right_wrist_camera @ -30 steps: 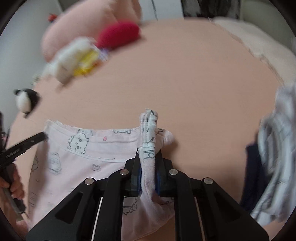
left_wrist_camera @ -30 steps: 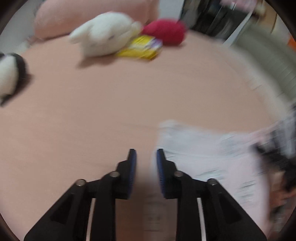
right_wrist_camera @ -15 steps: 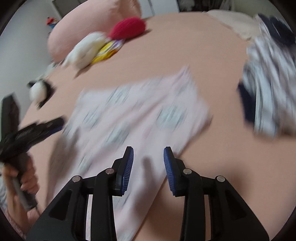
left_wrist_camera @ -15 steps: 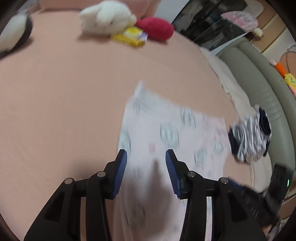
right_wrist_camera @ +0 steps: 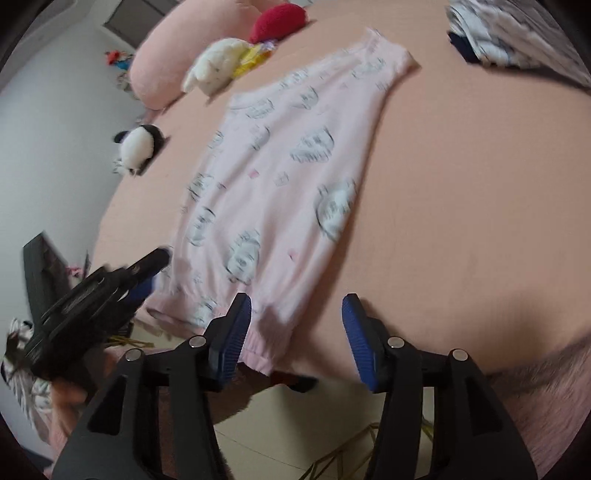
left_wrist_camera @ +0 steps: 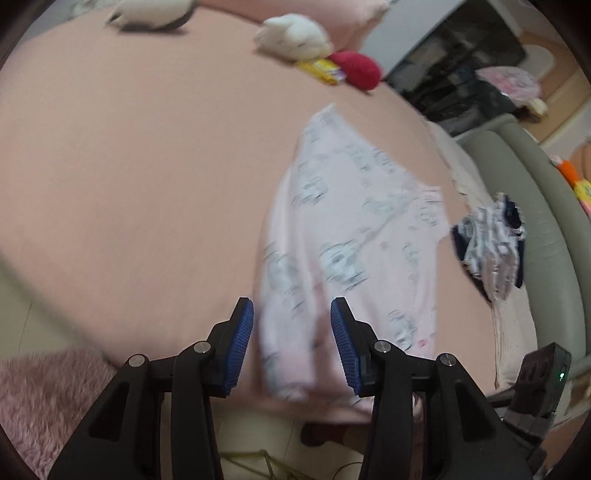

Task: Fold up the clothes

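Note:
A pale pink shirt (left_wrist_camera: 354, 236) (right_wrist_camera: 280, 162) printed with grey bears lies spread flat on the pink bed (left_wrist_camera: 147, 166). Its hem hangs a little over the bed's near edge. My left gripper (left_wrist_camera: 291, 314) hovers over the hem's left part. Its jaws are opening, the cloth shows between the blue pads, and neither pad presses on it. That gripper also shows as a black tool (right_wrist_camera: 147, 269) beside the hem. My right gripper (right_wrist_camera: 295, 310) stands over the hem's right corner. Its jaws are opening too and grip nothing.
A navy and white striped garment (left_wrist_camera: 491, 251) (right_wrist_camera: 517, 33) lies bunched to the shirt's right. A white plush (right_wrist_camera: 218, 62), a red plush (right_wrist_camera: 279, 18), a panda plush (right_wrist_camera: 138, 147) and a pink pillow (right_wrist_camera: 173, 55) sit at the bed's far side. A grey-green sofa (left_wrist_camera: 535, 192) stands right, a pink rug (left_wrist_camera: 37, 398) below.
A second ago the right gripper was shut on a bunched fold of the shirt. It let go, the shirt now lies flat, both grippers opened wider and drew back to the hem.

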A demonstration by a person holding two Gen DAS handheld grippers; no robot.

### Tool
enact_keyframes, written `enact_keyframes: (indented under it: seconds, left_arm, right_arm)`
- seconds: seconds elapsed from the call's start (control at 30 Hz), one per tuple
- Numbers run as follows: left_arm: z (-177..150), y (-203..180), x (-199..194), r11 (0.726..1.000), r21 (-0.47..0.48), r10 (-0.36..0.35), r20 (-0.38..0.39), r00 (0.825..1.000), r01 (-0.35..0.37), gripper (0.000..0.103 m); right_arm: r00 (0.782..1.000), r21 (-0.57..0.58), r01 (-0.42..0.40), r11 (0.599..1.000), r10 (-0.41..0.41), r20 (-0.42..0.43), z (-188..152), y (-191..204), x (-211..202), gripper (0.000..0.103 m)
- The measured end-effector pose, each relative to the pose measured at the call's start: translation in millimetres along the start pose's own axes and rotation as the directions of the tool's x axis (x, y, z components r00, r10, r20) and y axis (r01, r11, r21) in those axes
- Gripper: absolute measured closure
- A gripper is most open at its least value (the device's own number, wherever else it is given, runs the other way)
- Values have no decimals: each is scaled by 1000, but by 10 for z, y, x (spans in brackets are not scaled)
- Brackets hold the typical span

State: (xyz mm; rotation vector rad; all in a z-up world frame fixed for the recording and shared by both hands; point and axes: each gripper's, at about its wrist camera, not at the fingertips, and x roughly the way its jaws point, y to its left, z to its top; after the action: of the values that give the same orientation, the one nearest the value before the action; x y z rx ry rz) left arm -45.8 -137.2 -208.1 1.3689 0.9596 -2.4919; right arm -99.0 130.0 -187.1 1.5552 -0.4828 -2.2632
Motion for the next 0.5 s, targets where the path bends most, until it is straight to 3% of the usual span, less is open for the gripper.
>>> enact_keyframes:
  seconds: [0.1, 0.23, 0.33, 0.43, 0.47, 0.5]
  left_arm:
    - [-44, 46, -4, 998, -52, 17, 7, 1000, -17, 55]
    - [-178, 35, 11, 982, -115, -153, -43, 987, 147, 55]
    - [-223, 53, 20, 973, -137, -194, -52, 980, 185, 55]
    - [-204, 95, 33, 950, -182, -265, -32, 964, 255, 55]
    - [-197, 90, 43, 948, -190, -262, -19, 965, 254, 73]
    - [-201, 38, 41, 968, -157, -199, -9, 980, 195, 83]
  right_arm:
    - [999, -49, 44, 998, -43, 25, -34, 146, 77, 48]
    - [1000, -123, -7, 992, 9, 13, -105, 241, 50, 63]
    - [1000, -195, 0, 981, -2, -8, -146, 317, 41, 64]
    - [1000, -170, 7, 985, -4, 16, -104, 254, 28, 63]
    - [1000, -147, 1, 989, 2, 21, -82, 217, 52, 63]
    - [1000, -116, -10, 993, 13, 24, -55, 173, 89, 63]
